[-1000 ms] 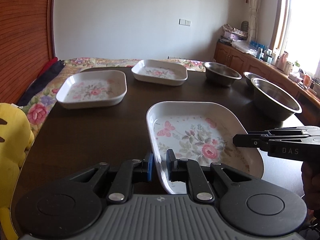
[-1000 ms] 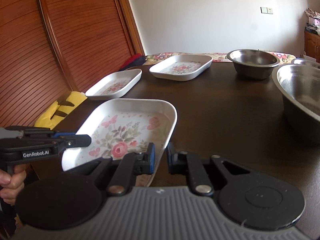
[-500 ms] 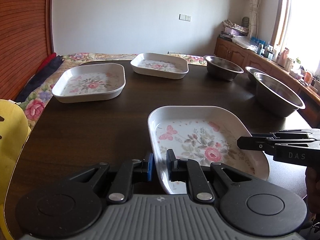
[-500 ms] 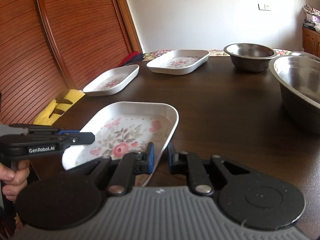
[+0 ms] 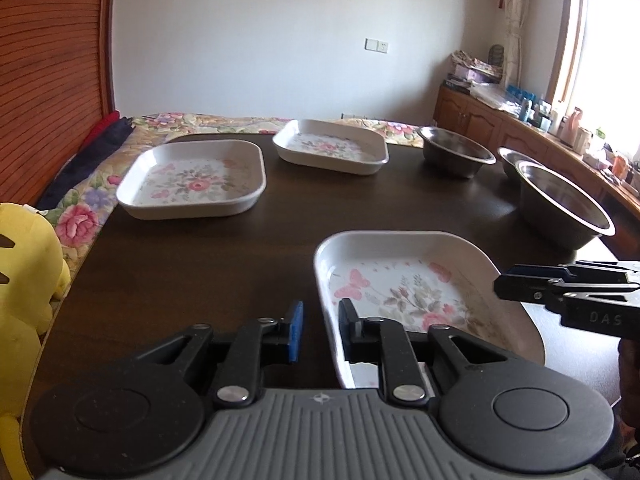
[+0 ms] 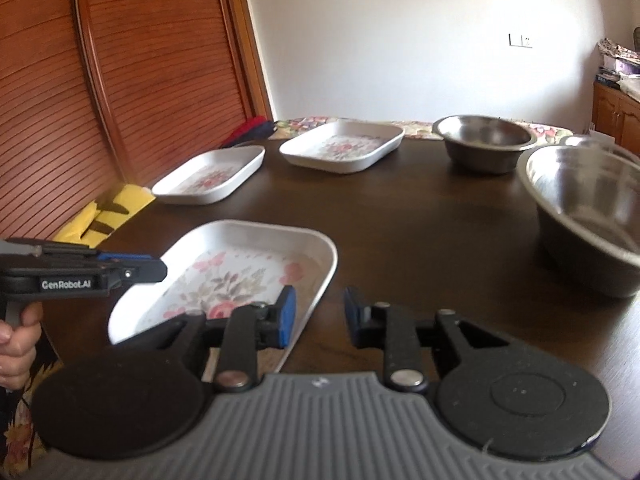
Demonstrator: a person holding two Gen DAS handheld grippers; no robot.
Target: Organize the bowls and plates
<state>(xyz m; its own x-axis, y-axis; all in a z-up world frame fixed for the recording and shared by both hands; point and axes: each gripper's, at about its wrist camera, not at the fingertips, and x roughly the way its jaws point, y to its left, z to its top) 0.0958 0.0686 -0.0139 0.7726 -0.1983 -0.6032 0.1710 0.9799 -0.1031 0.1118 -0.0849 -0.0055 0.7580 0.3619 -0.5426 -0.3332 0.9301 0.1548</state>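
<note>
Both claws sit spread: your left gripper [image 5: 318, 330] straddles the near plate's [image 5: 416, 284] left rim, your right gripper [image 6: 320, 316] its right rim, nothing pinched. Plate rests on the table [image 5: 224, 256]. Risk: close unevenly and it tips or skids toward the steel bowl [image 6: 592, 216].

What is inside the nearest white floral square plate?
The nearest white floral square plate holds only its printed pattern; one finger of the left gripper and one of the right gripper cover its near corners.
</note>
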